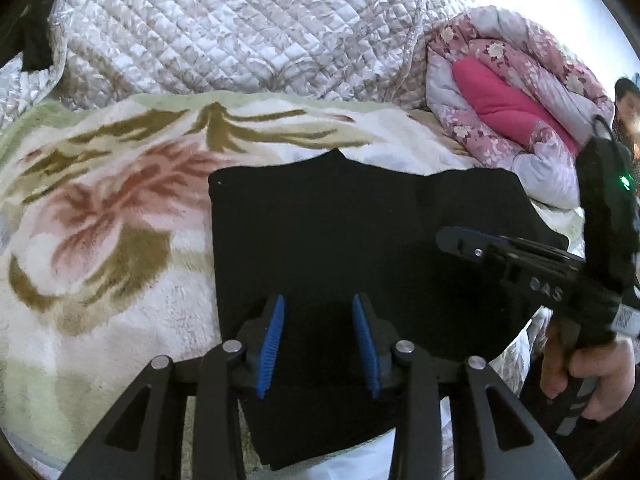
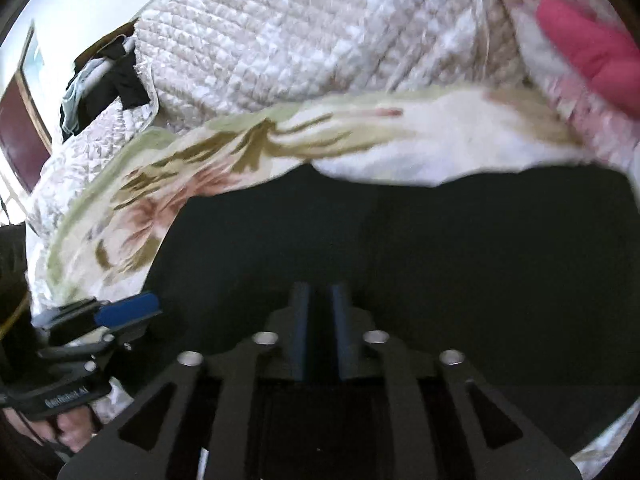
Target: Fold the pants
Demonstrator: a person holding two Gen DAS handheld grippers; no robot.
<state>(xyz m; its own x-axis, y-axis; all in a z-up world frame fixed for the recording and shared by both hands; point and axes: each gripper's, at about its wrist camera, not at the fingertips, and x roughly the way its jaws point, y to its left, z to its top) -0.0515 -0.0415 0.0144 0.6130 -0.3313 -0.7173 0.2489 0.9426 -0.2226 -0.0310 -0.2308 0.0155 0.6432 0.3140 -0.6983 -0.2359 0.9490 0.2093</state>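
Left claw (image 1: 318,344) parted, empty over black pants (image 1: 340,224) | right claw (image 2: 319,330) slightly parted, empty, lettered "DAS"

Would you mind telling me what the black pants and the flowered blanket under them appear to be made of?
The black pants look like a soft matte knit or fleece: no sheen, no visible weave, lying limp in a flat fold. The flowered blanket looks like plush synthetic fleece: a fuzzy, clumped pile with a printed floral pattern. The exact fibres cannot be told.
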